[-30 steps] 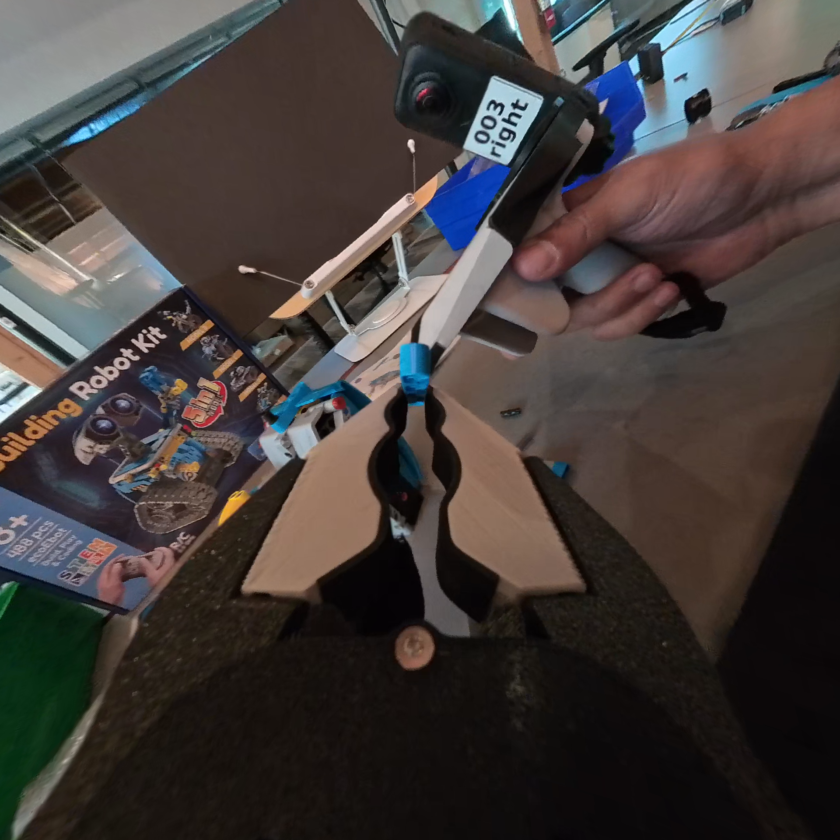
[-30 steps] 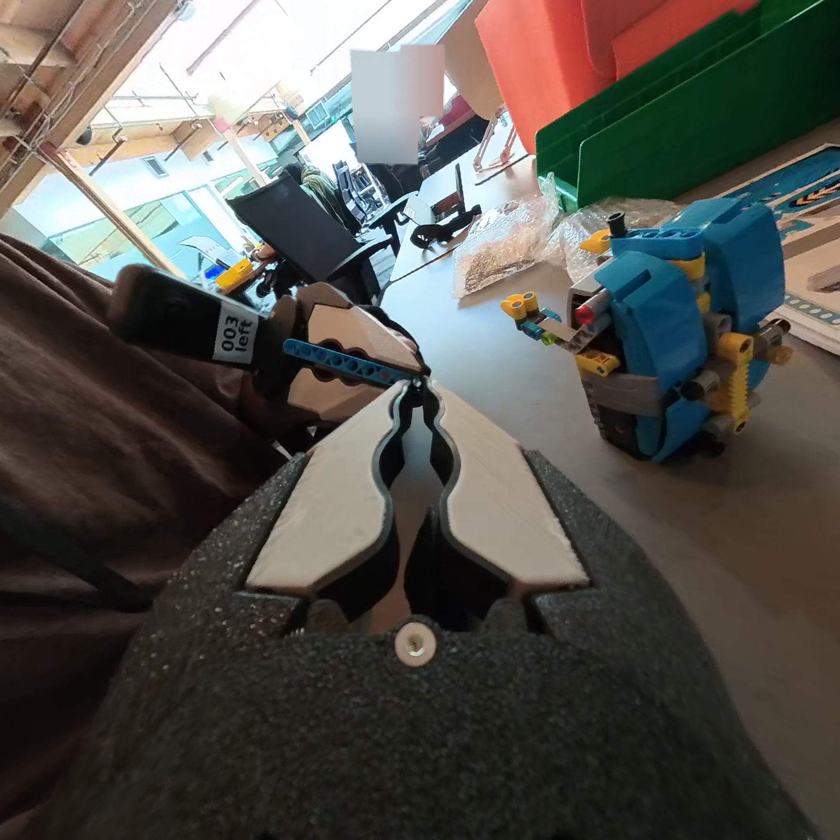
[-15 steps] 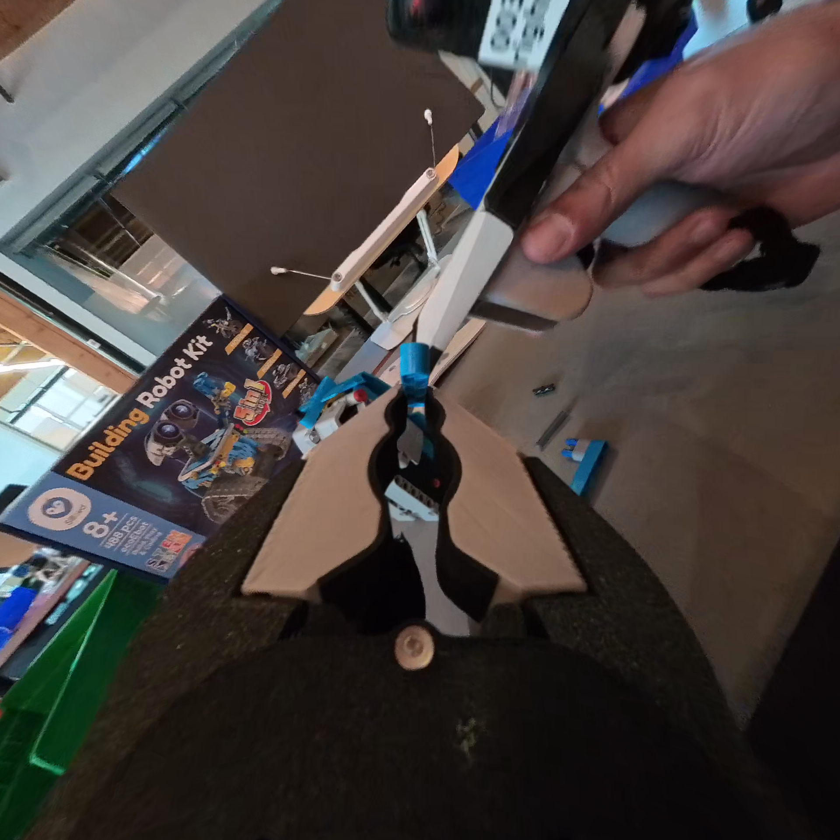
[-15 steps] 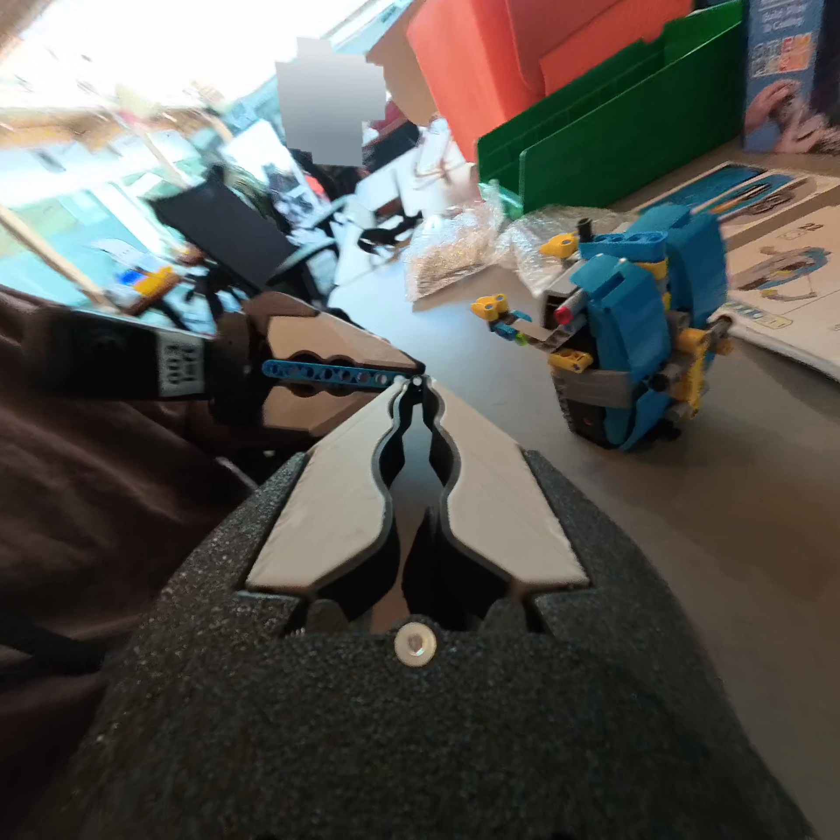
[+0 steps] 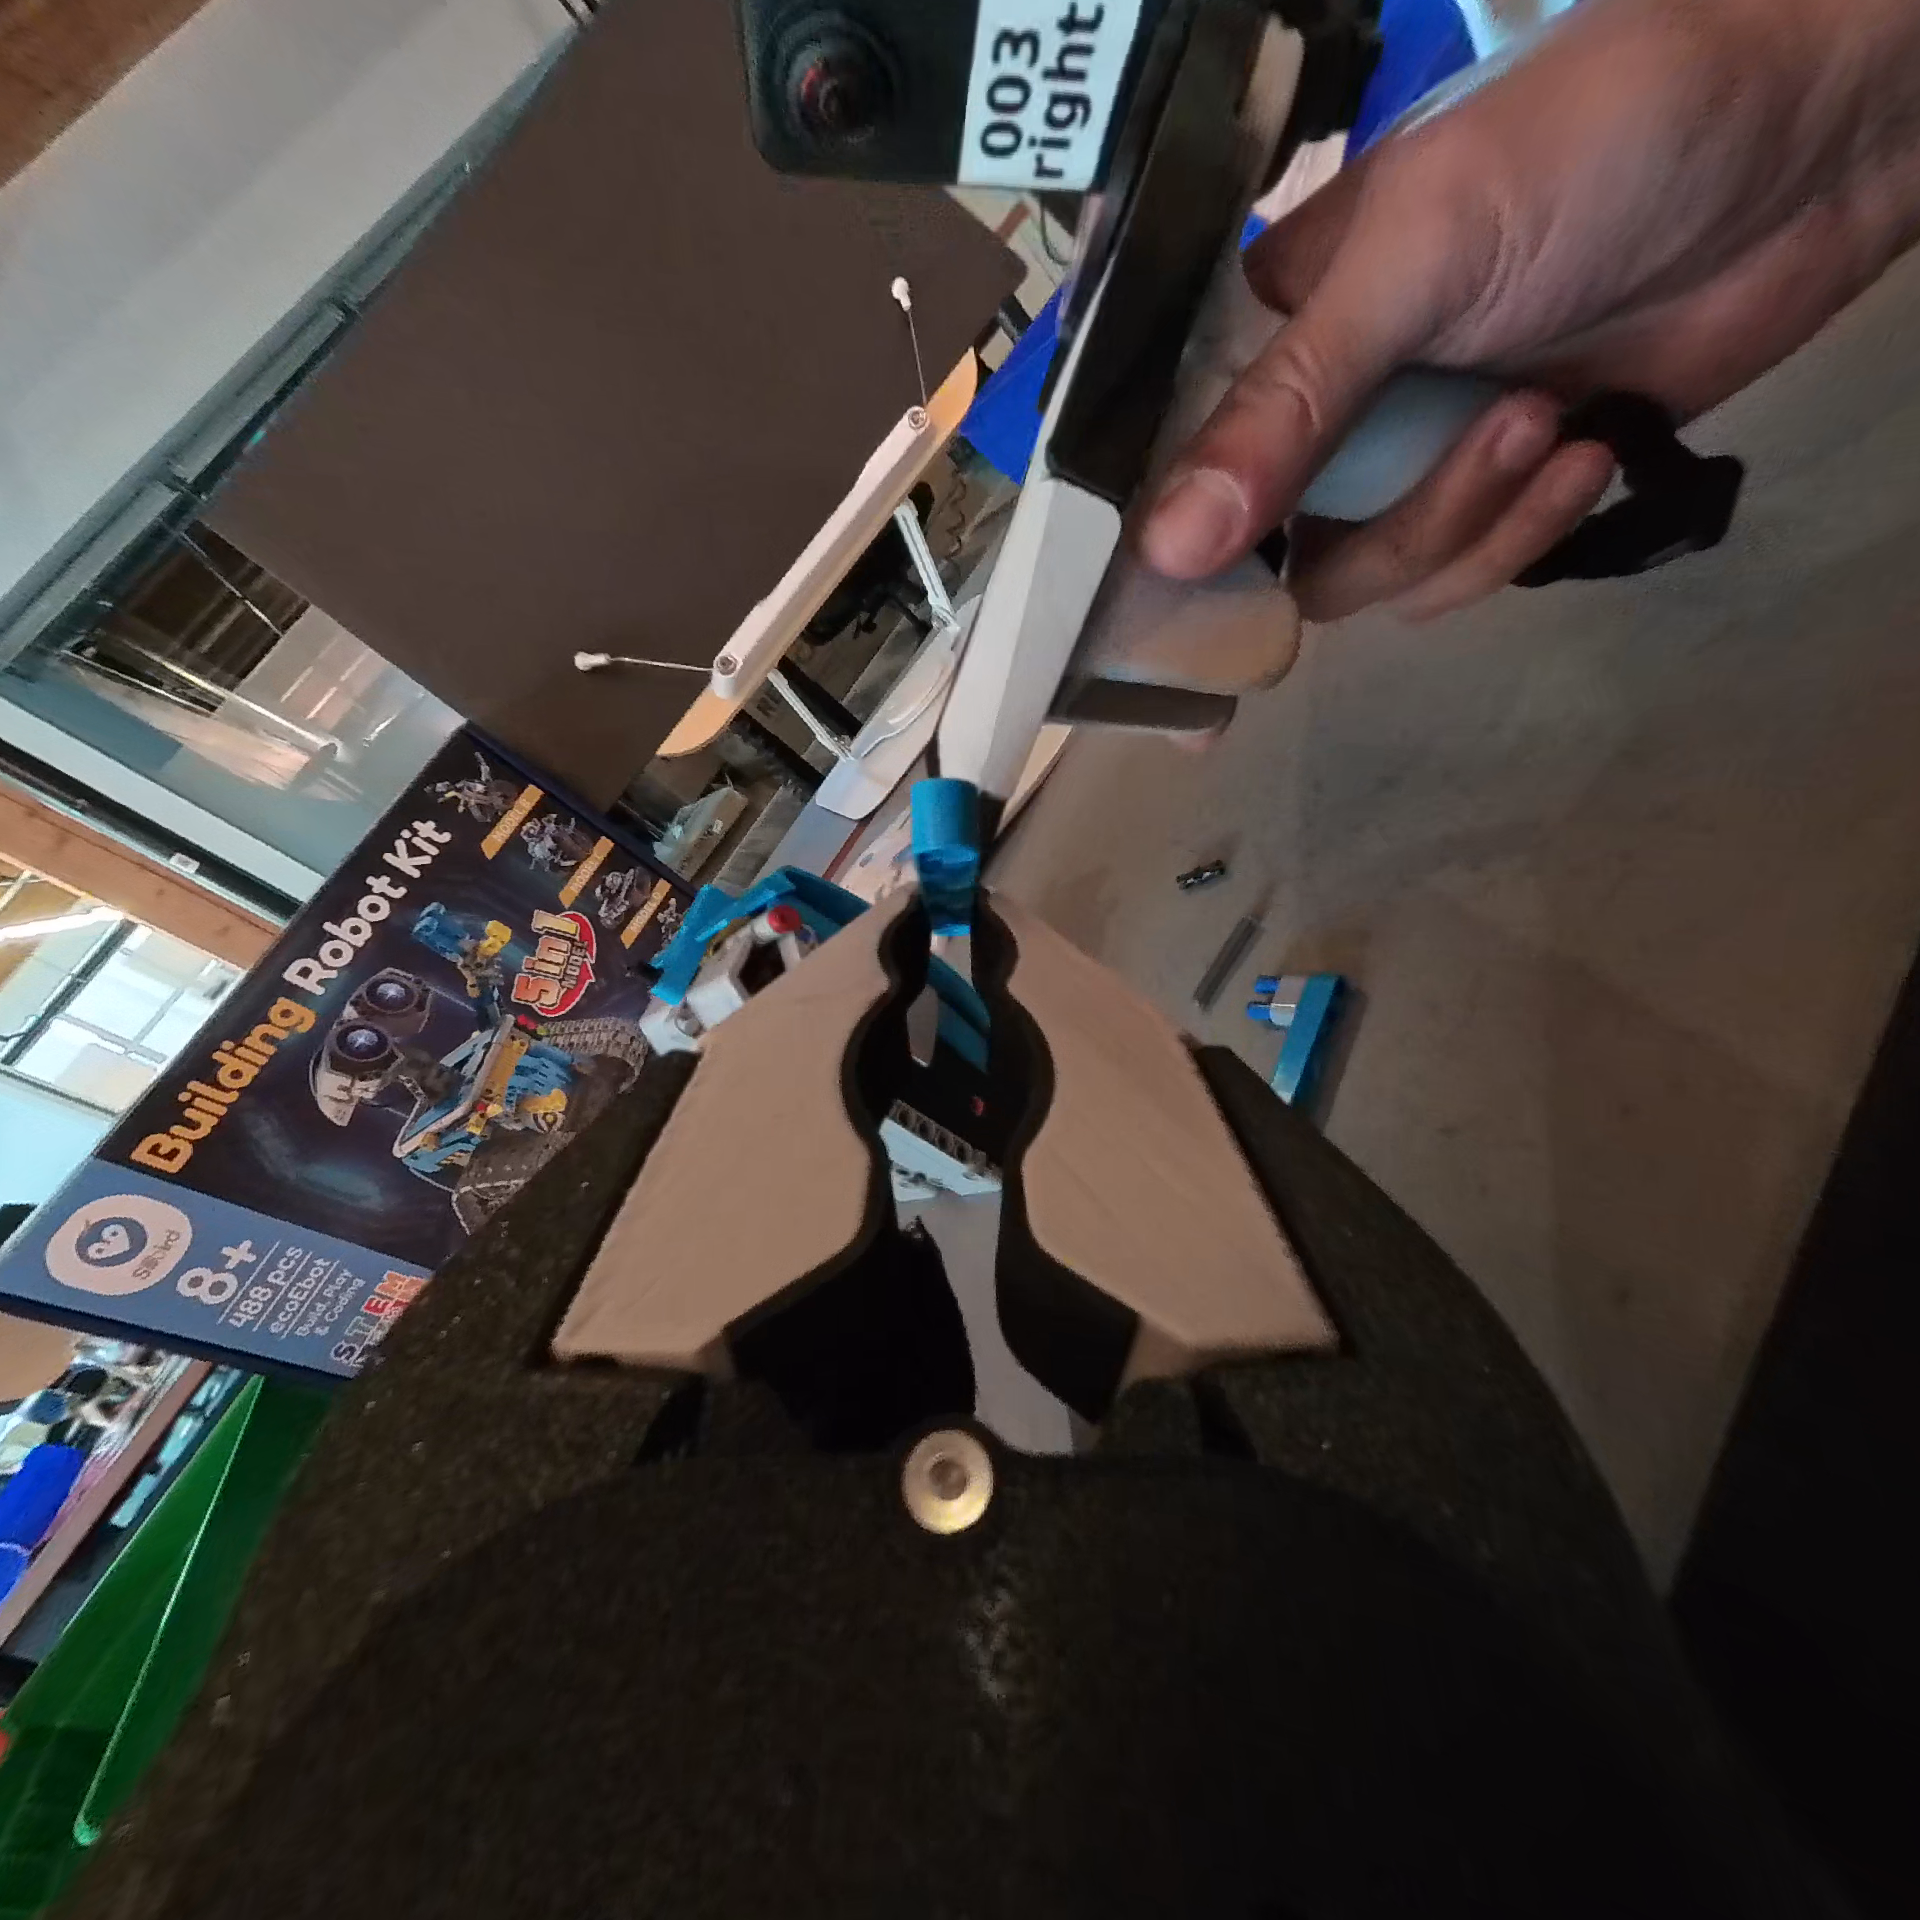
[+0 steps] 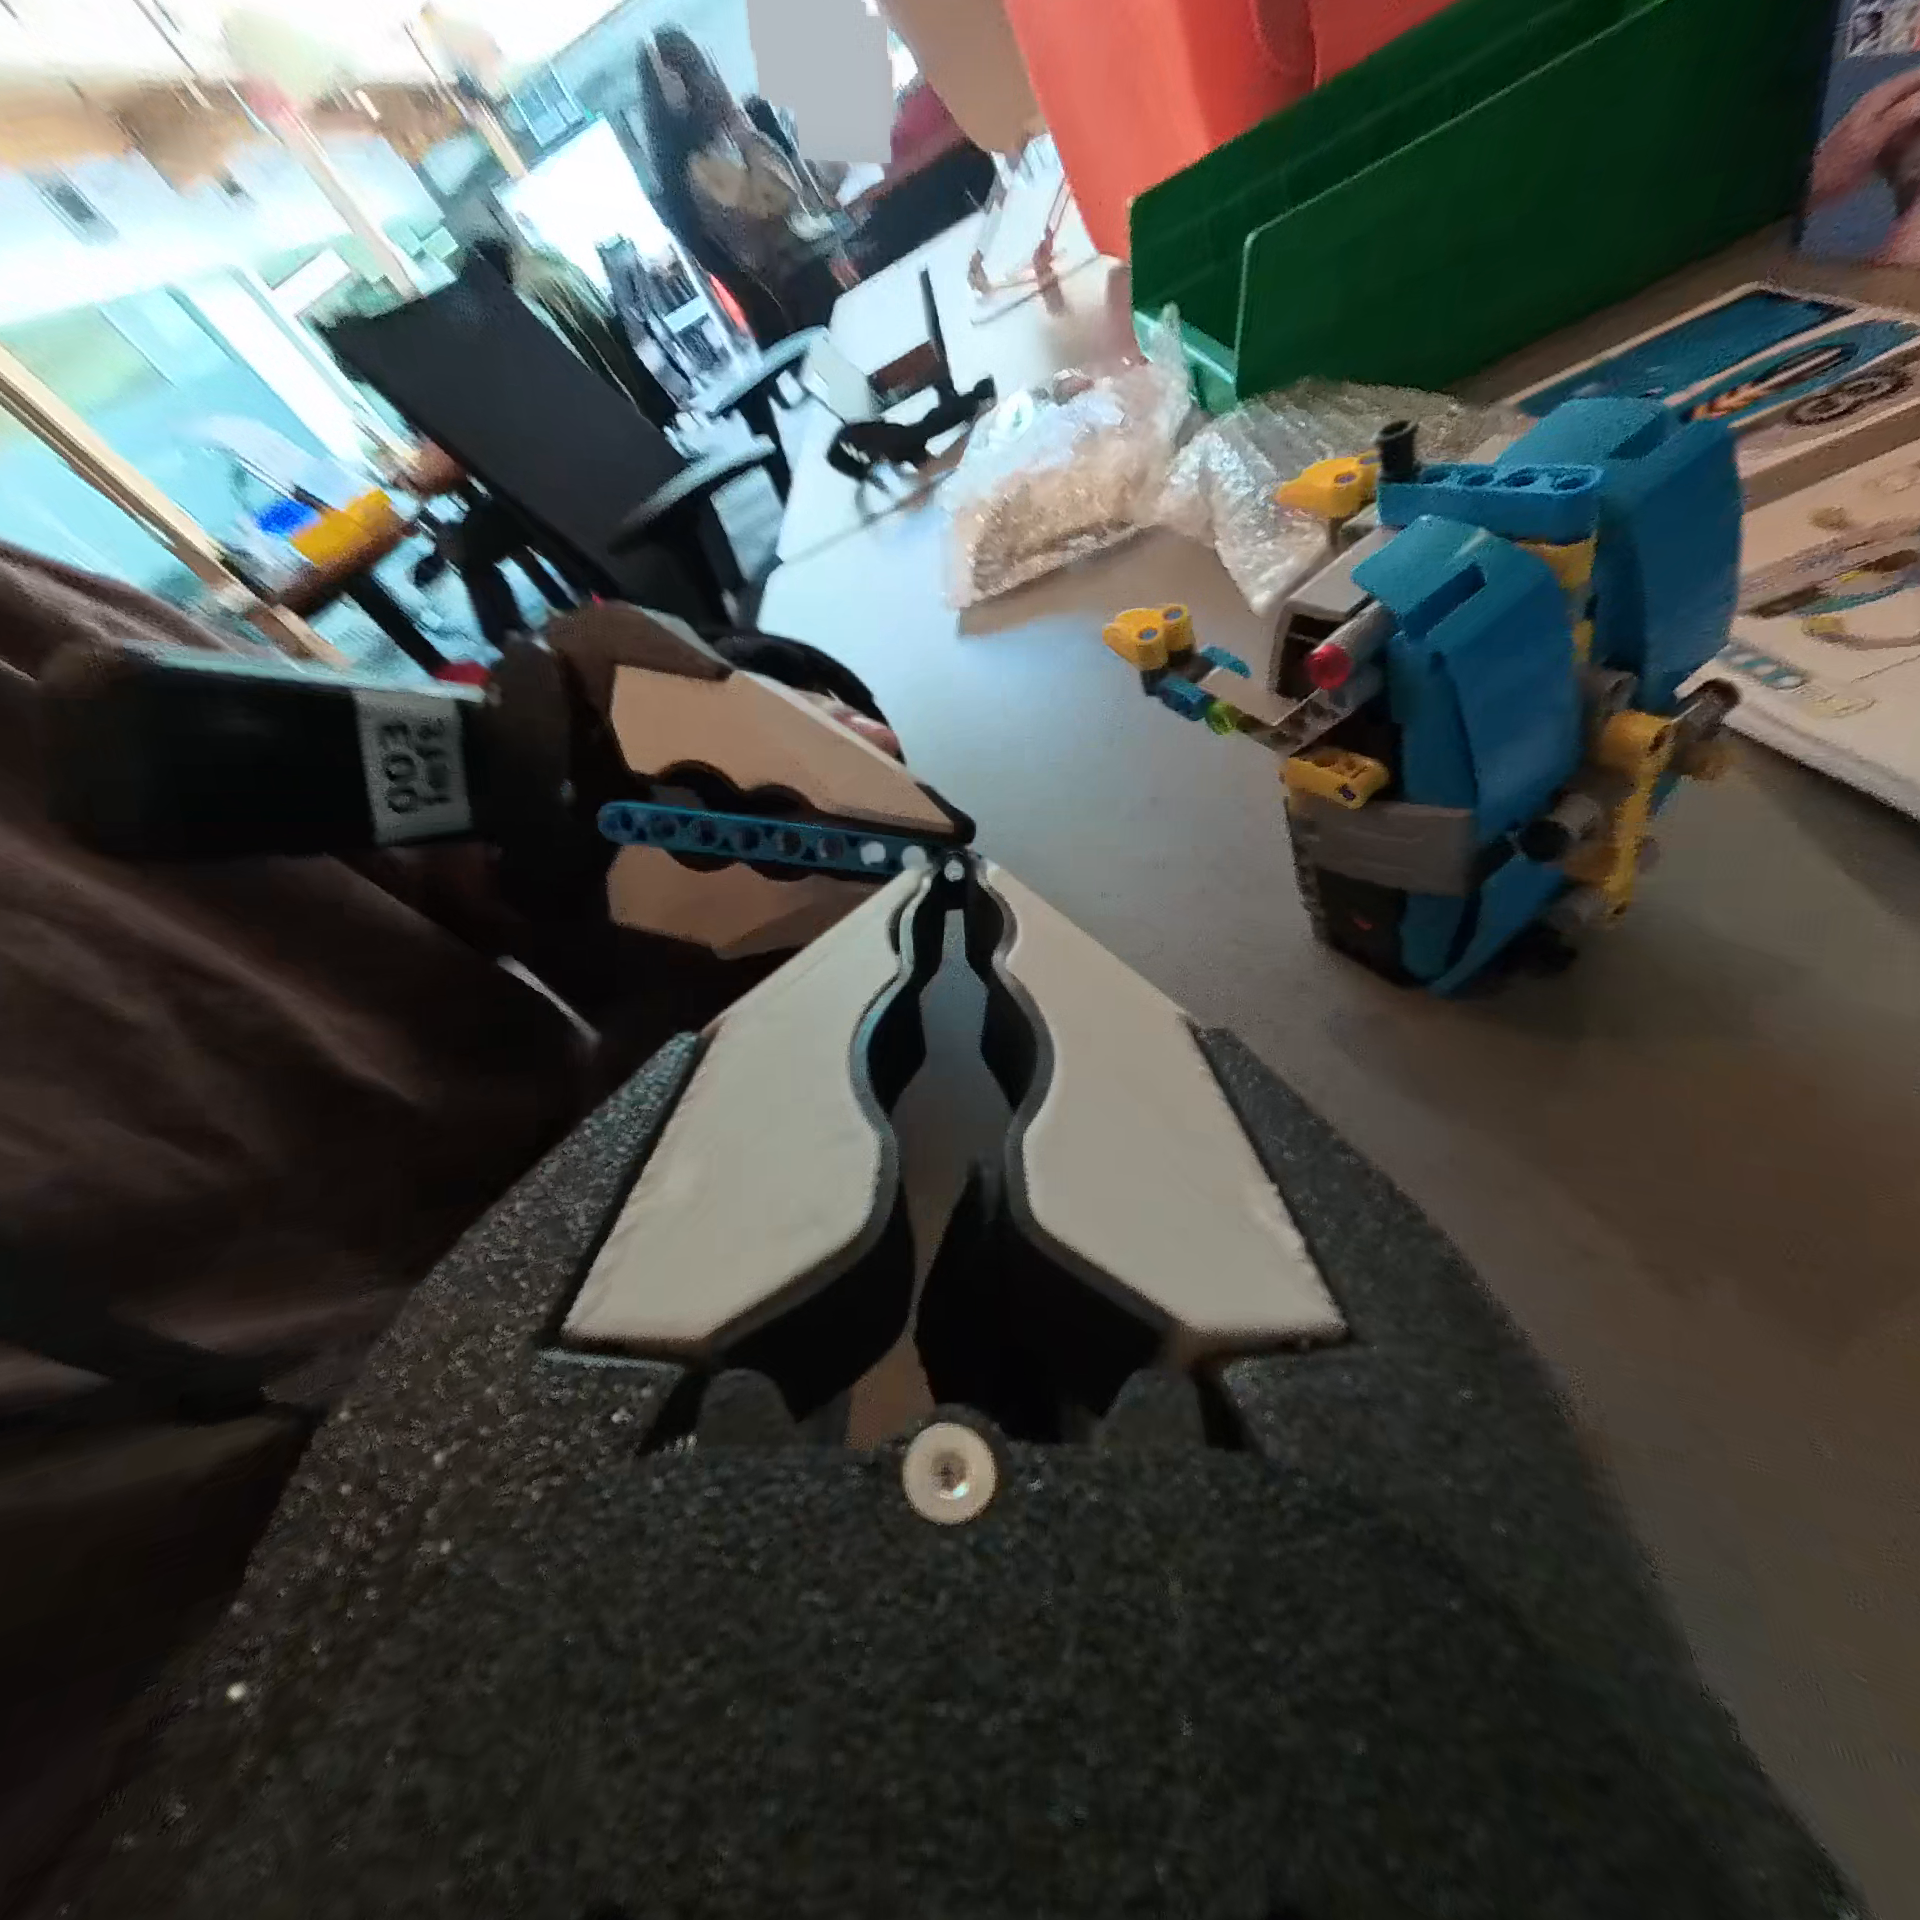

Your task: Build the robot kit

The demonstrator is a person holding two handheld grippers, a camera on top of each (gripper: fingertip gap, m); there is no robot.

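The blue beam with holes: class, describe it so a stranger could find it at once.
Start at the big blue and yellow brick robot on the grey table, then look left to the two hand-held grippers meeting tip to tip. The blue beam with holes lies clamped between the left hand-held gripper's fingers, the only long, thin, perforated strip there.

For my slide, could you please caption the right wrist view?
Right gripper meets the blue beam held by the left gripper, blue-and-yellow brick robot beside.
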